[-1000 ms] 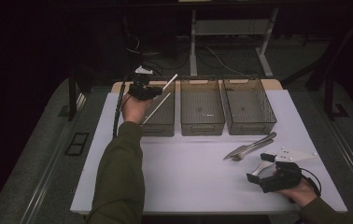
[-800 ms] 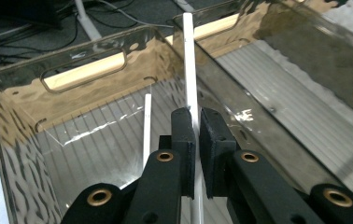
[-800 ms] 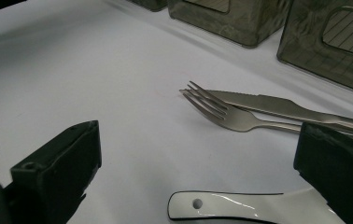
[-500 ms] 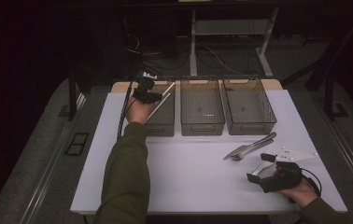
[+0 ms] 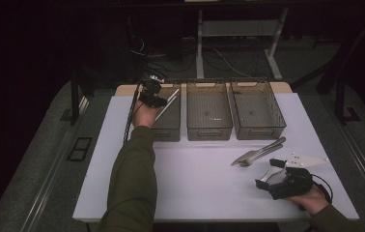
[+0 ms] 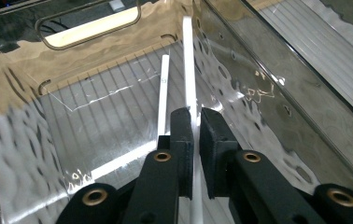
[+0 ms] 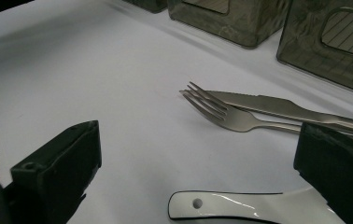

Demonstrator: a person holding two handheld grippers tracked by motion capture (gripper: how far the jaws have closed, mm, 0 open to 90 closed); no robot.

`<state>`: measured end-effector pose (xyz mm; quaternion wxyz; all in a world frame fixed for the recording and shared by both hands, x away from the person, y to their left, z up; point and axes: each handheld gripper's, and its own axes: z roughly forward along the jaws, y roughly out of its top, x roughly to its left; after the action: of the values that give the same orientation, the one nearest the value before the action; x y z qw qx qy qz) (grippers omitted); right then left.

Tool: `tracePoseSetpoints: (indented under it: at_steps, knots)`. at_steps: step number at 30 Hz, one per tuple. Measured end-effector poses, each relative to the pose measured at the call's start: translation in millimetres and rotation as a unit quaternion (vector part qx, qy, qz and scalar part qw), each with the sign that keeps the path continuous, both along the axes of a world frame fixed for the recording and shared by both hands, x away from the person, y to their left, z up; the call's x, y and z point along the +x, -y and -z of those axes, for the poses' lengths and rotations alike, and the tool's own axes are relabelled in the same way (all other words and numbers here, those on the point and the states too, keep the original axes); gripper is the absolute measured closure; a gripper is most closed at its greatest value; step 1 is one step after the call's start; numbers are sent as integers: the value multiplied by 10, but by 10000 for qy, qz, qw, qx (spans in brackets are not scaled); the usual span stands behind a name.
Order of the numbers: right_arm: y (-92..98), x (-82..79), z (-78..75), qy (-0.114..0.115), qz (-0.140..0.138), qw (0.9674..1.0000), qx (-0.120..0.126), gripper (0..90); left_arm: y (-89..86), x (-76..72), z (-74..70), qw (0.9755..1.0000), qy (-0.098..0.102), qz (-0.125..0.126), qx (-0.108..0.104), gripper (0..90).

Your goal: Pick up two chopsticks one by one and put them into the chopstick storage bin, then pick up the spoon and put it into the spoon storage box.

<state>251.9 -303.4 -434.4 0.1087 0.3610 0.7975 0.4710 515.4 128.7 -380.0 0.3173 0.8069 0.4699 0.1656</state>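
My left gripper (image 5: pixel 152 98) (image 6: pixel 196 114) reaches into the left clear bin (image 5: pixel 170 131), shut on a thin white stick (image 6: pixel 189 70) that points toward the bin's far end. A second white stick (image 6: pixel 164 93) lies alongside it, its near end hidden behind the jaw. In the high view the sticks (image 5: pixel 167 104) slant over the bin. My right gripper (image 5: pixel 268 173) (image 7: pixel 198 140) rests open near the table's front right. A white spoon-like utensil (image 7: pixel 240 207) (image 5: pixel 311 160) lies just below its jaws, and a metal fork (image 7: pixel 226 114) and knife (image 7: pixel 277 108) lie ahead.
The left bin's clear walls (image 6: pixel 277 93) close in on both sides of my left gripper. A middle bin (image 5: pixel 208 131) and a right bin (image 5: pixel 259 131) stand in the same row at the back of the white mat (image 5: pixel 195 179). The fork and knife (image 5: pixel 260 152) lie front right.
My left hand has sunk with the white stick, which stood tilted up above the left bin and now lies lower, inside it. The right hand has kept still.
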Motion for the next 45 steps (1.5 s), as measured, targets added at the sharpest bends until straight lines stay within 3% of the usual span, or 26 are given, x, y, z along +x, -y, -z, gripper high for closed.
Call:
tracePoseSetpoints:
  at_steps: [9,12,17,23,30,39,45]
  knots:
    - [-1,-1,0,3,3,10000,0,8,-3,-59,-91,9998,162,75,-57,723]
    - [-4,2,3,4,6,10000,-12,8,-6,-112,-169,9995,212,227,-68,675]
    - [-6,0,2,10,1,10000,-34,8,-18,-230,-314,9976,280,537,-331,588]
    - [-6,1,4,15,-4,10000,-50,8,-31,-442,-465,9932,485,941,-492,500]
    - [-8,4,8,-10,1,10000,-63,8,-34,-715,-528,9854,578,1308,-919,407]
    - [-9,3,7,-4,17,10000,-71,8,-46,-1123,-505,9790,790,1642,-917,312]
    - [-6,1,6,4,25,10000,-67,8,-70,-1400,-465,9765,860,1745,-933,247]
